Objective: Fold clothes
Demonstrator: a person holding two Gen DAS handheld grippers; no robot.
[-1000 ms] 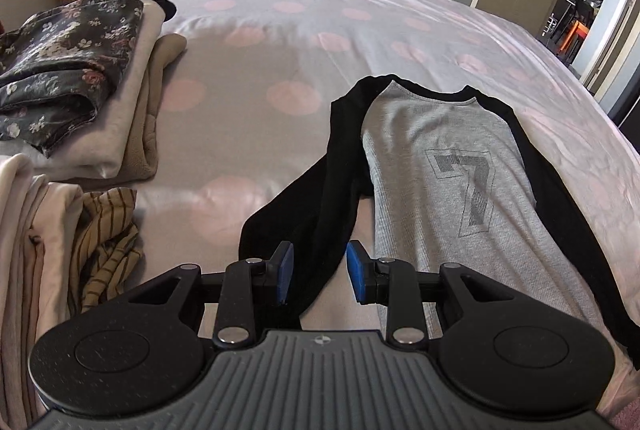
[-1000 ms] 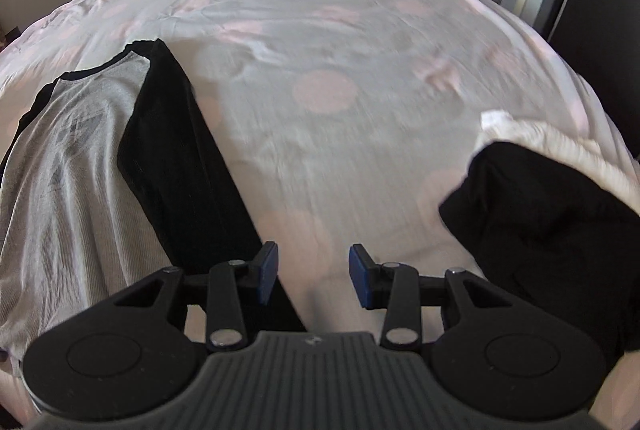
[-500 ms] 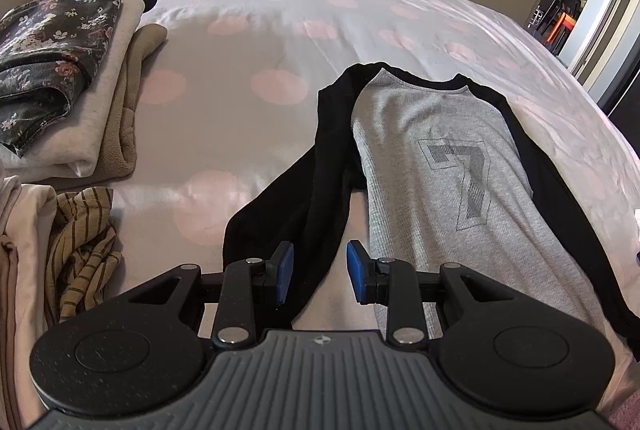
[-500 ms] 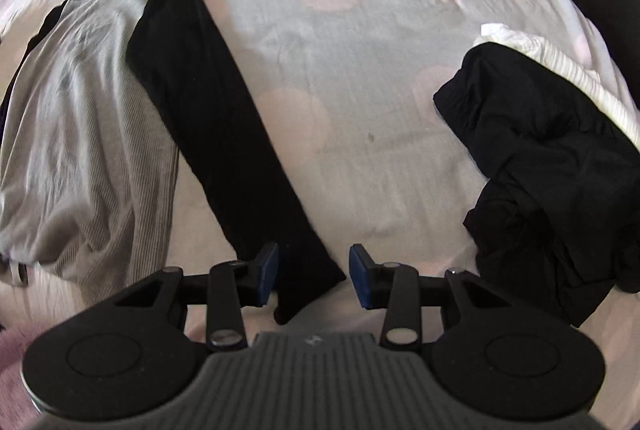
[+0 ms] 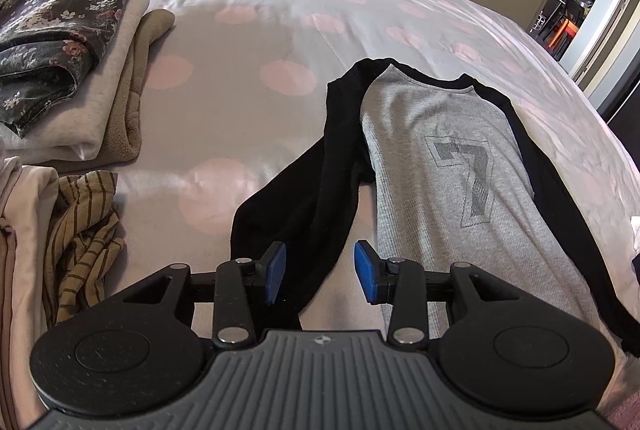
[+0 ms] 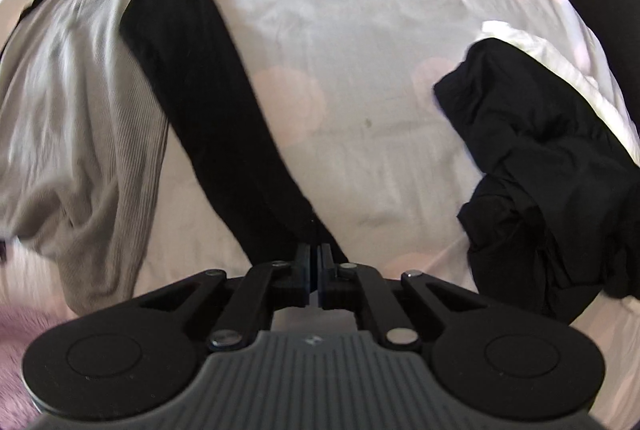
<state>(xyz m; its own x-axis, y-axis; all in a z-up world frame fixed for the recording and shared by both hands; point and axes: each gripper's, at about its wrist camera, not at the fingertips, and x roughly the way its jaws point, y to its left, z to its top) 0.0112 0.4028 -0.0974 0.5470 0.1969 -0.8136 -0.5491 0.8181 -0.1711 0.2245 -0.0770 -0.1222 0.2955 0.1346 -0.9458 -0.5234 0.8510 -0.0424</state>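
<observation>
Right wrist view: the right tongs (image 6: 315,272), spread apart half a second ago, are now closed on the cuff of the black sleeve (image 6: 208,101) of the raglan shirt (image 6: 76,101), which lies flat on the bed (image 6: 360,41). Left wrist view: the left tongs (image 5: 320,272) remain spread wide, holding nothing, straddling the end of the other black sleeve (image 5: 316,181). Count: one shirt, two sleeves, one crumpled black garment (image 6: 552,173) at 3 o'clock, one folded stack (image 5: 72,69) at 10 o'clock, one striped cloth (image 5: 80,234) at 9 o'clock. Legible marking: numeral "7" (image 5: 470,173) on the grey chest.
</observation>
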